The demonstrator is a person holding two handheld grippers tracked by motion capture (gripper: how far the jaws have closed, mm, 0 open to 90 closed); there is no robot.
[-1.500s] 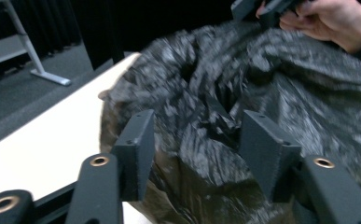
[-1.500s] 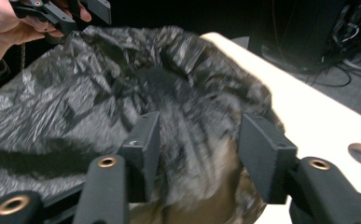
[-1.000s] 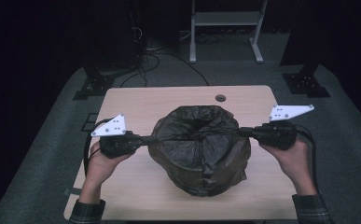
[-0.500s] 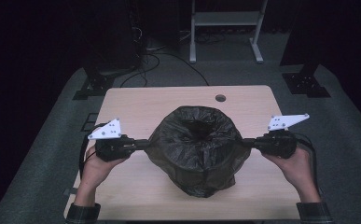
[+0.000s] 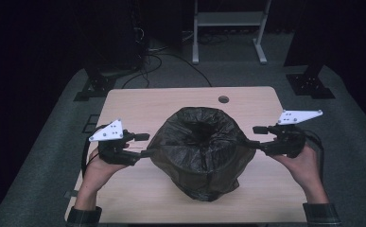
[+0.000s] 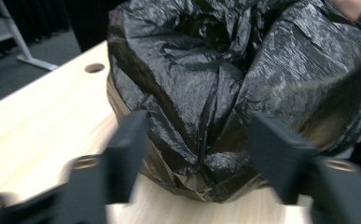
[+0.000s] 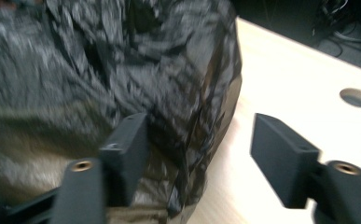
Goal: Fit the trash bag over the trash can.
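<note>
High view: a black bag (image 5: 199,151), mouth open, sits mid-bench (image 5: 124,104); its contents are too dark to tell. Left tool (image 5: 145,144) and right tool (image 5: 256,136) flank it, jaws spread wide, seemingly gripping nothing.

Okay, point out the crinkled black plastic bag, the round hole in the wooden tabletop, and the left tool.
Crinkled black plastic bag (image 5: 199,156): high view, upper side below its opening.
Round hole in the wooden tabletop (image 5: 223,99): high view, its centre.
Left tool (image 6: 197,154): left gripper view, between its open jaws.
</note>
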